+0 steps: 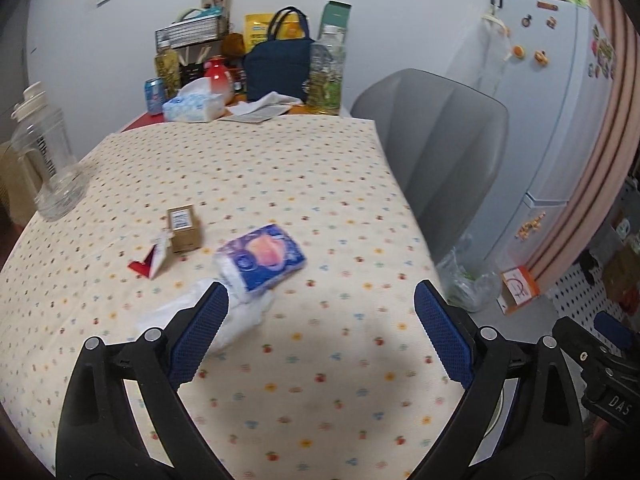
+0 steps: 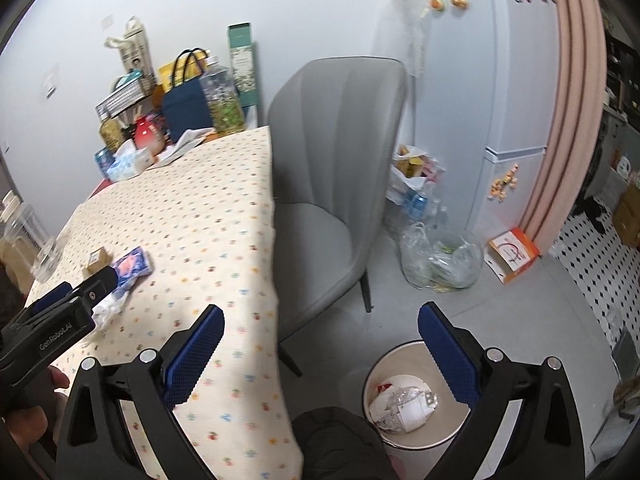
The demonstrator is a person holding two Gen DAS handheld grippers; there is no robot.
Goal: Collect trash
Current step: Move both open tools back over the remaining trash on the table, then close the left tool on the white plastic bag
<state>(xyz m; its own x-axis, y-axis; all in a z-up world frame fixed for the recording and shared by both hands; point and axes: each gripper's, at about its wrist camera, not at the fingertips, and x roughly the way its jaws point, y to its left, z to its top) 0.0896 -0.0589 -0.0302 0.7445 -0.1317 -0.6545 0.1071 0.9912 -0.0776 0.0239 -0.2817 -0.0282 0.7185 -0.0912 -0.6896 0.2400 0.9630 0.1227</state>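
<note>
Both tongs stand wide open and hold nothing. The left tongs [image 1: 320, 300] hover over the tabletop [image 1: 320, 200], near a crumpled white tissue [image 1: 240, 312], a blue tissue pack [image 1: 262, 258], a small brown box [image 1: 184, 228] and a red-and-white wrapper [image 1: 154, 258]. The right tongs [image 2: 320, 326] hang past the tabletop's edge, above the floor and a bin [image 2: 374, 376] that holds crumpled paper

We see soft, even indoor light; a dim shadow pools on the tablecloth [image 1: 280, 184]. Fisheye bending and dark vignetting mark the edges; slight motion blur throughout.
</note>
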